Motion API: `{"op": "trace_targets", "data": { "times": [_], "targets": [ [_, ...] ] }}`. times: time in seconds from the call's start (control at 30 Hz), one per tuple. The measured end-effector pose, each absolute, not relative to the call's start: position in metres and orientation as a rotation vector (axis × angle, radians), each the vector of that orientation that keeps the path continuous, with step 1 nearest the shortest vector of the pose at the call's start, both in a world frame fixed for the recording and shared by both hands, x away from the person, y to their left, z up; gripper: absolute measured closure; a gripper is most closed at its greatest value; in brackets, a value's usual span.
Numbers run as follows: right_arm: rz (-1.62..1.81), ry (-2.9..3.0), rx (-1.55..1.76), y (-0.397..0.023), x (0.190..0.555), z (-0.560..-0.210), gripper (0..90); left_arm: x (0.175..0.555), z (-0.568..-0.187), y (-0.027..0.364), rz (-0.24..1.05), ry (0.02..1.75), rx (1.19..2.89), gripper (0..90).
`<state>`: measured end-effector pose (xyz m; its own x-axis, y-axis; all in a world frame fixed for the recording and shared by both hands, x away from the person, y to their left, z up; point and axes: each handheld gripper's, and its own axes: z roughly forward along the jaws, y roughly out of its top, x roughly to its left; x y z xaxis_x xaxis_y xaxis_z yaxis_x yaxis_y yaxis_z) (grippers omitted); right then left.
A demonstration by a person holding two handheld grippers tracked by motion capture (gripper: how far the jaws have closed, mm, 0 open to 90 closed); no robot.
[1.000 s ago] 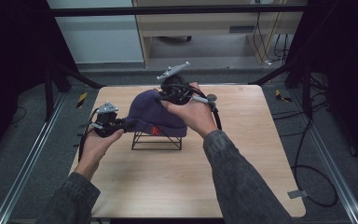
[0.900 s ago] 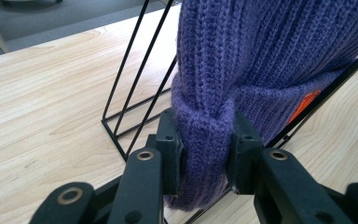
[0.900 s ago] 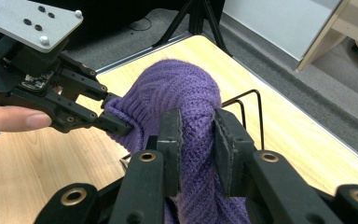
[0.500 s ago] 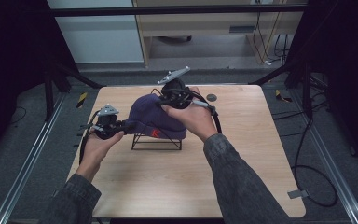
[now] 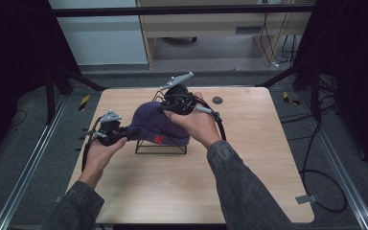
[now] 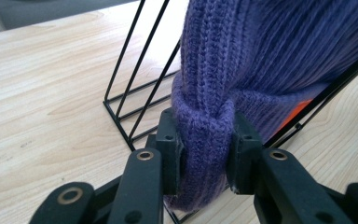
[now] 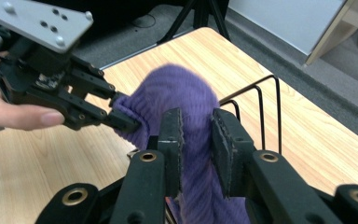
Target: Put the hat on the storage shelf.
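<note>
A purple knit hat (image 5: 155,125) with a red label drapes over a black wire rack (image 5: 160,149) at the table's middle. My left gripper (image 5: 124,132) is at the hat's left end. In the left gripper view that gripper (image 6: 205,140) is shut on the hat's folded brim (image 6: 205,126), next to the rack's wires (image 6: 130,70). My right gripper (image 5: 170,108) comes in from the far right side of the hat. Its jaws (image 7: 196,135) are shut on a pinch of the knit (image 7: 177,93), and the left gripper (image 7: 121,116) bites the fabric just beyond.
The rack stands on a light wooden table (image 5: 249,182), which has a small dark round disc (image 5: 217,100) near its far edge. Cables (image 5: 316,158) trail on the floor at the right. Metal rails (image 5: 24,177) run along both sides.
Both hands have barely shifted. Each gripper keeps the same hold on the hat.
</note>
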<state>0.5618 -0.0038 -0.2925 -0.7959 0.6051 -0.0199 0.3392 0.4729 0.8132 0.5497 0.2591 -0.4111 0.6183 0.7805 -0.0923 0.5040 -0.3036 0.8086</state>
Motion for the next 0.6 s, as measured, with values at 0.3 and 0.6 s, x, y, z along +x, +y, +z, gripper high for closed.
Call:
{"op": "trace_targets", "data": {
  "times": [0.3, 0.6],
  "targets": [
    [1.226, 2.422, 0.811, -0.004, 0.564, -0.295, 75.2, 0.551, -0.42, 0.261, 0.399, 1.027, 1.971, 71.2],
    [1.217, 2.426, 0.824, -0.008, 0.564, -0.3, 74.4, 0.552, -0.43, 0.266, 0.378, 1.048, 1.968, 70.1]
  ]
}}
